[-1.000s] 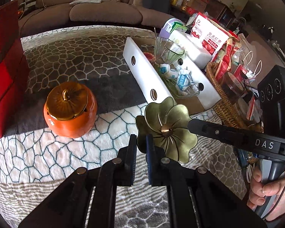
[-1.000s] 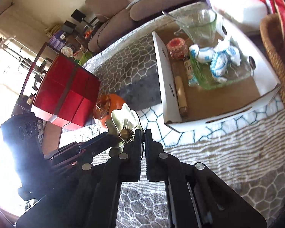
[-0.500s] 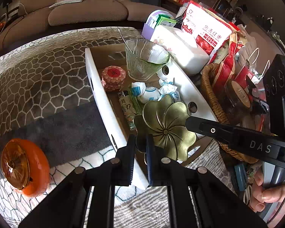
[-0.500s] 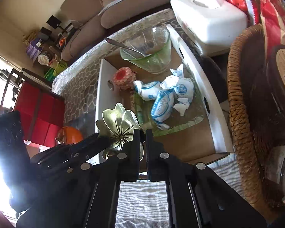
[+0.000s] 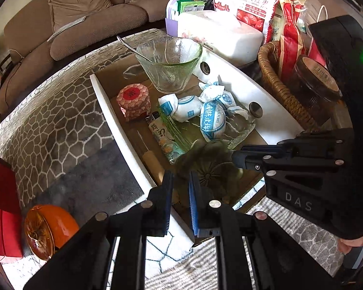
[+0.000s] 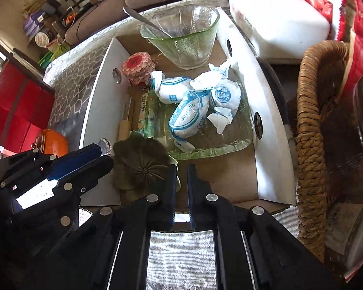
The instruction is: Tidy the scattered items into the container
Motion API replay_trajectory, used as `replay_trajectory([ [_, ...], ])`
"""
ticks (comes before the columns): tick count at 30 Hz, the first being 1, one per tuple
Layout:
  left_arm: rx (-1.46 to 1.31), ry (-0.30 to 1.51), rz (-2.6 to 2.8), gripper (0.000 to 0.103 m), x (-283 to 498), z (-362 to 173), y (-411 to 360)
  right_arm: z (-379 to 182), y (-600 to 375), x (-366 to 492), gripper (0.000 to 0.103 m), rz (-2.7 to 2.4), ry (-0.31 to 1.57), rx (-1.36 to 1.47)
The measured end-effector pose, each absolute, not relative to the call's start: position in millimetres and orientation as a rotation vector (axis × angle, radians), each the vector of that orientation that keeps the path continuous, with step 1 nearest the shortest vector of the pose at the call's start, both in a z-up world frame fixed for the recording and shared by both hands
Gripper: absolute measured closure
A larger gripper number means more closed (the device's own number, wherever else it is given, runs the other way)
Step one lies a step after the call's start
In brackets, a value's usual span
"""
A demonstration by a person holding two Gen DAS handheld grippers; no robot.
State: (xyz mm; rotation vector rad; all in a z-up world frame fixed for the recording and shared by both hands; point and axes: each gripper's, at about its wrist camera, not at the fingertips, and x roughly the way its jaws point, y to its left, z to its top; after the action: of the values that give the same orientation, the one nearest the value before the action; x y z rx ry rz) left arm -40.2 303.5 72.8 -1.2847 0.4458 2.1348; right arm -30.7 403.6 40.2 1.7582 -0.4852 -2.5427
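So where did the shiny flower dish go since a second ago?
Both grippers carried the flower dish from above the patterned cloth, near the orange pot, over into the near end of the white box. The left gripper is opening, and the dish now sits low in the box in shadow. The glass bowl, wrapped sweets and orange pot stayed put.

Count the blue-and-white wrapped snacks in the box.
3 wrapped snacks, all clustered on the green glass tray: one at the left, one in front, one at the right. More may be hidden beneath.
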Motion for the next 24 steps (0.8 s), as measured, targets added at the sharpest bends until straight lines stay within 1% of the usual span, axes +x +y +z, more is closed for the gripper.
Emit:
replay_trajectory([
  [3, -1.262, 0.380, 2.155, 0.088, -37, 86, 287, 50, 404, -23, 0.094, -2.571, -0.511, 1.729],
  [4, -1.252, 0.362, 2.171, 0.088, -35, 91, 281, 55, 402, -19, 0.091, -2.586, -0.503, 1.714],
  [6, -1.205, 0.325, 2.216, 0.085, -28, 104, 260, 68, 395, -9, 0.089, -2.625, -0.475, 1.668],
  [7, -1.185, 0.320, 2.246, 0.081, -23, 109, 250, 74, 389, -4, 0.087, -2.638, -0.464, 1.637],
  [8, -1.171, 0.322, 2.277, 0.070, -18, 112, 240, 79, 382, 0, 0.086, -2.644, -0.452, 1.616],
  [9, -1.165, 0.324, 2.304, 0.056, -13, 114, 228, 84, 372, 4, 0.083, -2.647, -0.434, 1.600],
  [10, -1.165, 0.323, 2.330, 0.049, -8, 114, 216, 89, 361, 7, 0.077, -2.649, -0.417, 1.581],
  [11, -1.170, 0.317, 2.354, 0.042, -4, 112, 205, 92, 348, 11, 0.073, -2.647, -0.402, 1.564],
  [13, -1.217, 0.283, 2.388, 0.039, 0, 105, 181, 95, 322, 16, 0.056, -2.631, -0.386, 1.536],
  [14, -1.250, 0.257, 2.397, 0.038, 1, 100, 170, 95, 309, 18, 0.054, -2.621, -0.383, 1.524],
  [16, -1.305, 0.215, 2.424, 0.034, 3, 90, 148, 91, 284, 20, 0.043, -2.597, -0.375, 1.519],
  [18, -1.337, 0.182, 2.457, 0.028, 8, 82, 125, 84, 263, 23, 0.034, -2.591, -0.371, 1.513],
  [22, -1.375, 0.168, 2.534, 0.020, 11, 69, 89, 67, 232, 31, 0.017, -2.647, -0.339, 1.491],
  [23, -1.374, 0.164, 2.554, 0.016, 11, 66, 80, 62, 226, 32, 0.015, -2.667, -0.326, 1.480],
  [24, -1.374, 0.157, 2.572, 0.011, 11, 62, 72, 57, 219, 34, 0.012, -2.684, -0.313, 1.471],
])
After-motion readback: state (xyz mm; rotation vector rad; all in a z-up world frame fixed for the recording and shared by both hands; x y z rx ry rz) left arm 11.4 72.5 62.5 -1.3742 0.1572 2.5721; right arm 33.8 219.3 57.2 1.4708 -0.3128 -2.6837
